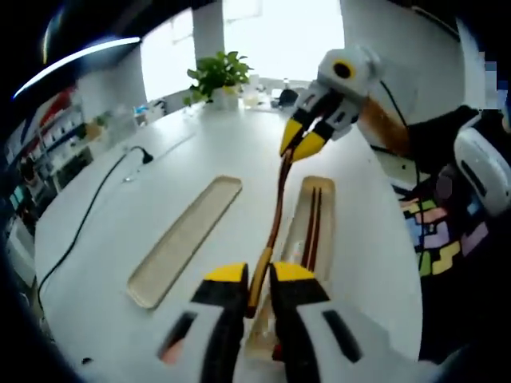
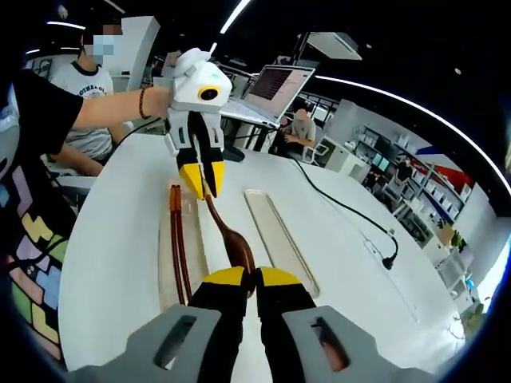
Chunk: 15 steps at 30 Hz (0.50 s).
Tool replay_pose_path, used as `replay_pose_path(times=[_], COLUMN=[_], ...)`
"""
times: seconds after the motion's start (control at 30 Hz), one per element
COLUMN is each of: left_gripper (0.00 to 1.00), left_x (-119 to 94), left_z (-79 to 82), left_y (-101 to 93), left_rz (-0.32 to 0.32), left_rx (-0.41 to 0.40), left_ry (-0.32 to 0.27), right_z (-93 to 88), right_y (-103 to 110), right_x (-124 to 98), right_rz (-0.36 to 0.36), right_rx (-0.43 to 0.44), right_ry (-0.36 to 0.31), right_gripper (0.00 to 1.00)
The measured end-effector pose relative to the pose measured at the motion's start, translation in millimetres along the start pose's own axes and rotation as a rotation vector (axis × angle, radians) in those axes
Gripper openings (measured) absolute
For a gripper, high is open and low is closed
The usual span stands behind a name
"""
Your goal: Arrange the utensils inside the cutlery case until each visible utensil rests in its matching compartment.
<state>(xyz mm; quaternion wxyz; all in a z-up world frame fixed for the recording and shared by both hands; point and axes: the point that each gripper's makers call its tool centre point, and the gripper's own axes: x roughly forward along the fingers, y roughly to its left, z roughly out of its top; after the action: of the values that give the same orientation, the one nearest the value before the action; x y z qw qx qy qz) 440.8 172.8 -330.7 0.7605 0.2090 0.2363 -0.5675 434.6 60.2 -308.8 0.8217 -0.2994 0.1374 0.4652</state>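
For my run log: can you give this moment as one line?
left gripper: shut on spoon handle | right gripper: shut on spoon bowl | spoon: held above table | chopsticks: in case | lid: beside case

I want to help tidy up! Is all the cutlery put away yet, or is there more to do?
Partly. The chopsticks already lie in the case. The wooden spoon is in hand: the left gripper pinches its handle end and the right gripper its bowl end, above the case. It must be laid in its compartment. The other tray sits apart beside the case.
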Motion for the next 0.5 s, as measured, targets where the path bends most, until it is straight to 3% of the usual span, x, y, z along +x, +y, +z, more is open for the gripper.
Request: replay_pose_path(times=[0.2,0.5], left_gripper=[0.11,0.08], left_x=[-5.3,-4.4], left_z=[-5.7,-25.6], left_y=[-5.8,-15.6], left_rz=[0.011,0.018], left_rx=[-0.045,-0.039], left_ry=[-0.044,0.017], right_z=[-5.2,-17.4], right_y=[17.7,29.7], right_x=[-3.2,1.5], right_rz=[0.018,0.082], right_rx=[0.044,0.125], right_ry=[-0.008,0.043], right_gripper=[0.03,0.03])
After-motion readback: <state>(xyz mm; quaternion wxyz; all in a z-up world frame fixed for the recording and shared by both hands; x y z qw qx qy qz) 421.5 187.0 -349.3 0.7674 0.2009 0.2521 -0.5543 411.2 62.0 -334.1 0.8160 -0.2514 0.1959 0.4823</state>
